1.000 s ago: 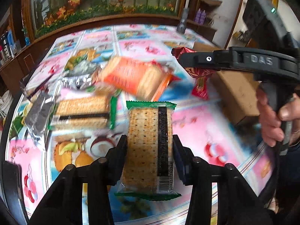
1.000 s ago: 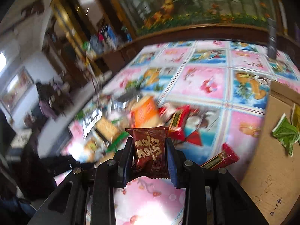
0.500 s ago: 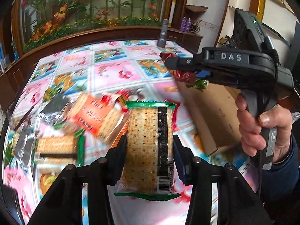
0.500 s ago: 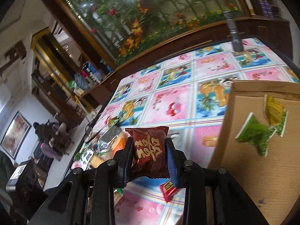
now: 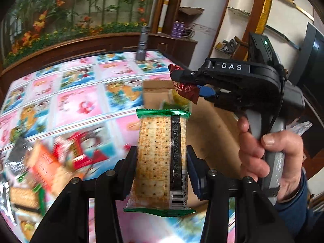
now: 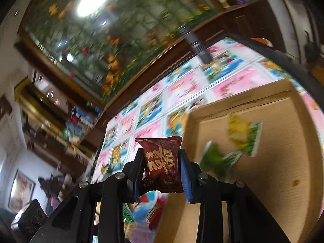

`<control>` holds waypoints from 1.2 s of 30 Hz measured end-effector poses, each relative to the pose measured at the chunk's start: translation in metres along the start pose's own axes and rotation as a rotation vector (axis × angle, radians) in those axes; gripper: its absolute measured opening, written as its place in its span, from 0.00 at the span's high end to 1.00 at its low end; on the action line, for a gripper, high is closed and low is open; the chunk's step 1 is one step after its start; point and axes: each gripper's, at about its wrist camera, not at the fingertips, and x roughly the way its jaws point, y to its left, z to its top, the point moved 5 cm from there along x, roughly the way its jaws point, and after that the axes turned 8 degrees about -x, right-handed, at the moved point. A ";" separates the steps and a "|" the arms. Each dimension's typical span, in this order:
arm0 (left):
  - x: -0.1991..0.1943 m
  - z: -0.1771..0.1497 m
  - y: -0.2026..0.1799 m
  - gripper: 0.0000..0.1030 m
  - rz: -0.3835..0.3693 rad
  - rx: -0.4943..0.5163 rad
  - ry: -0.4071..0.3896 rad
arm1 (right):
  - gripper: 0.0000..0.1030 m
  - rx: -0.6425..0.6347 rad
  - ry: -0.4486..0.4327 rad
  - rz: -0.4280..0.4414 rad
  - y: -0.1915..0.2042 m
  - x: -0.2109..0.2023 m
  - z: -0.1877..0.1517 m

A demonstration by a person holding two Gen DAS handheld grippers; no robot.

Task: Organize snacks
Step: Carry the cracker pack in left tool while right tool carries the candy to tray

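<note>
My left gripper point(image 5: 161, 158) is shut on a green-edged cracker pack point(image 5: 160, 160), held above the table near the cardboard box point(image 5: 214, 133). My right gripper point(image 6: 161, 167) is shut on a dark red snack packet point(image 6: 161, 165), held over the box's point(image 6: 273, 172) left edge. It also shows in the left wrist view, where the right gripper point(image 5: 182, 79) holds the red packet point(image 5: 185, 88) above the box. Two green and yellow packets point(image 6: 245, 137) lie inside the box.
A pile of loose snacks point(image 5: 40, 168) lies on the patterned tablecloth point(image 5: 81, 103) at the left. A grey cylinder point(image 5: 142, 44) stands at the table's far edge. A wooden ledge with flowers runs behind the table.
Both grippers have swung right with their packs, away from the snack pile and toward the cardboard box. The right gripper is now over the box's edge.
</note>
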 end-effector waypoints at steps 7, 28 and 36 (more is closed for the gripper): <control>0.058 0.000 -0.032 0.56 -0.044 0.011 0.067 | 0.66 0.160 -0.064 -0.150 -0.066 -0.026 0.019; 0.080 -0.022 -0.035 0.56 0.006 0.087 0.052 | 0.66 0.173 0.065 -0.331 -0.093 -0.004 -0.005; 0.079 -0.023 -0.035 0.56 0.006 0.086 0.047 | 0.66 0.173 0.080 -0.324 -0.092 0.002 -0.007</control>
